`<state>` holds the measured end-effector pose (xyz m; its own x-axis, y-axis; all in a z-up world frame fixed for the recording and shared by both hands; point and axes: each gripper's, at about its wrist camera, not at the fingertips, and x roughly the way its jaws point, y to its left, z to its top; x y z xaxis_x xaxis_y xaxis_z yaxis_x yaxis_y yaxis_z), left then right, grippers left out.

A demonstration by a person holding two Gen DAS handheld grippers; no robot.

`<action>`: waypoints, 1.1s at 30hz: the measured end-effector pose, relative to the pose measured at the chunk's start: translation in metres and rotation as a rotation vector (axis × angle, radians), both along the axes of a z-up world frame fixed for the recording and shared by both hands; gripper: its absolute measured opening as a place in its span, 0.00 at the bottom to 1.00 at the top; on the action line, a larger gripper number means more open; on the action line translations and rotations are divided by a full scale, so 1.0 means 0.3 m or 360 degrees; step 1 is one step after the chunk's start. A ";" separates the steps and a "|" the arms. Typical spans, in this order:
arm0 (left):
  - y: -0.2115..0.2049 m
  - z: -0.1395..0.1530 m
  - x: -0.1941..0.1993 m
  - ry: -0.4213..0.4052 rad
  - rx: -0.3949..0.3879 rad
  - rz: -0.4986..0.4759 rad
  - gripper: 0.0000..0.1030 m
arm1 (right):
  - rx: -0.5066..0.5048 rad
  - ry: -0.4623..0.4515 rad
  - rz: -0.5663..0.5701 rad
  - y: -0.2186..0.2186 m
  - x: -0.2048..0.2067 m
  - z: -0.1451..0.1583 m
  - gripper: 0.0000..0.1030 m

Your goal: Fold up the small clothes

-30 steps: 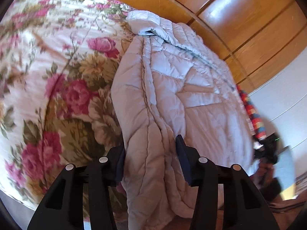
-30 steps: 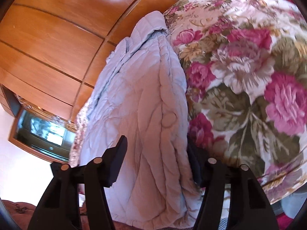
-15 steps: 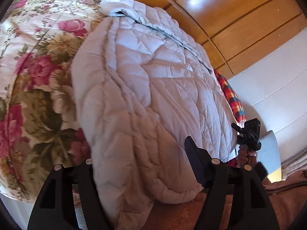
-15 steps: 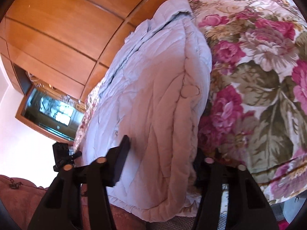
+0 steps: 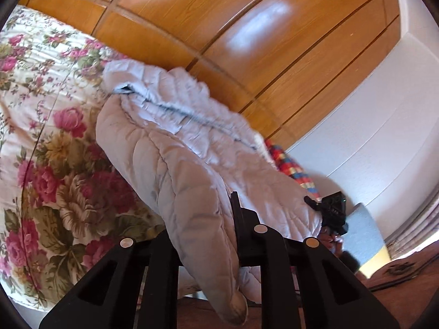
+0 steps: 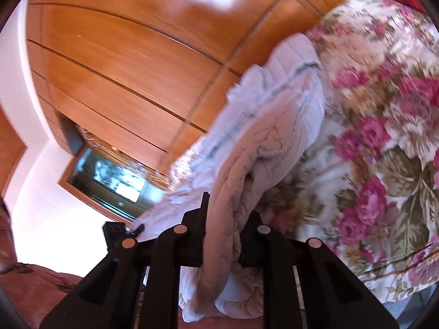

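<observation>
Left gripper (image 5: pixel 204 216) pinched on a thick roll of the quilted jacket (image 5: pixel 175 148); right gripper (image 6: pixel 223 213) clamped on the opposite hem roll (image 6: pixel 219 235), though blurred. Jacket draped off the floral bedspread (image 5: pixel 49 164), hem raised. Mid-fold, probably: next, carrying both corners toward the collar (image 5: pixel 120 82), evenly.

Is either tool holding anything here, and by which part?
Both are. The left tool and the right tool each pinch a bunched fold at the near, lower edge of the grey quilted jacket lying on the floral bedspread.
</observation>
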<state>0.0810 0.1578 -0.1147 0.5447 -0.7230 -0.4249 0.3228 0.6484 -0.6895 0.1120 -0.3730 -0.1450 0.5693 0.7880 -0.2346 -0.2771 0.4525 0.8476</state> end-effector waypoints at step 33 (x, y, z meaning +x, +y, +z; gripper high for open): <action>0.199 0.034 0.066 0.0225 -0.0742 0.0094 0.14 | 0.0546 -0.0042 -0.0064 -0.091 -0.005 0.117 0.17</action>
<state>0.1008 0.2174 -0.1044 0.5508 -0.8235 -0.1363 0.1770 0.2749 -0.9450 0.1106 -0.4004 -0.1100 0.6037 0.7953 0.0551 -0.2885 0.1535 0.9451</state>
